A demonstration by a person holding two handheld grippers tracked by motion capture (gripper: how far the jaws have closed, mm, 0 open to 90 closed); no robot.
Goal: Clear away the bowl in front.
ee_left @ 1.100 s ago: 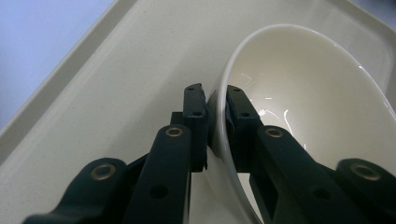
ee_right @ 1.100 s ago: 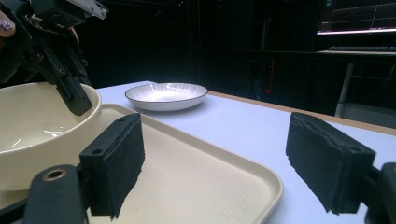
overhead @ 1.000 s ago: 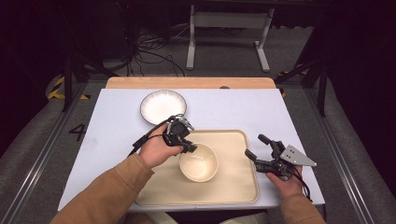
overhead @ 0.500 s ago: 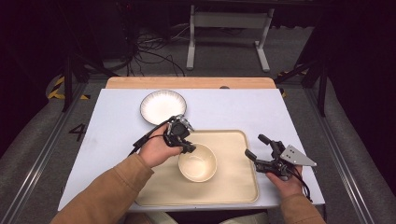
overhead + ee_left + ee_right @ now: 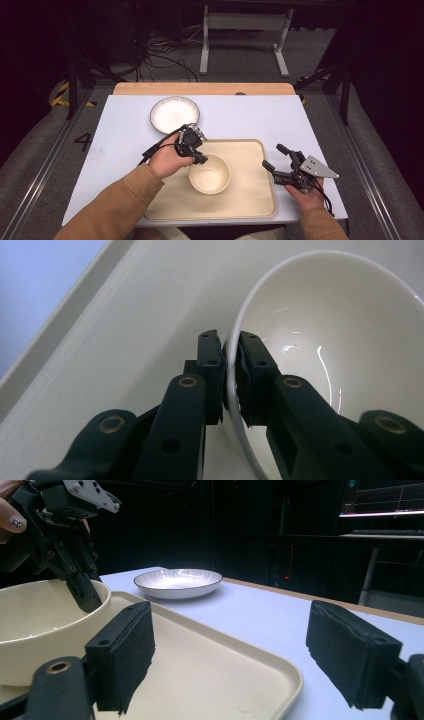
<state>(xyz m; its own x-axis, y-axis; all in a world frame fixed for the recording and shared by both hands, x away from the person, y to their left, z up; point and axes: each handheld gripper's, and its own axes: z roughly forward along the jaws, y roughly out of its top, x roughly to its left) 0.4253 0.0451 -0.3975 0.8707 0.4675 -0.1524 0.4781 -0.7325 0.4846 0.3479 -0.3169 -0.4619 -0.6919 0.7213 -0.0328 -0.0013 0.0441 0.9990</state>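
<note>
The left gripper [image 5: 230,377] is clamping the near-left rim of the bowl [image 5: 209,173], one jaw inside and one outside, pinched tight on the thin wall. Compared with a second ago nothing is shifting: the bowl is sitting in the same spot on the tray [image 5: 250,200], left of centre, and both hands are holding still. So the grip looks settled and a lift is probably next. The right gripper [image 5: 276,157] is waiting wide open and empty over the tray's right edge. The plate [image 5: 174,114] is sitting on the far-left table.

Bright table, dark surroundings, sharp focus
</note>
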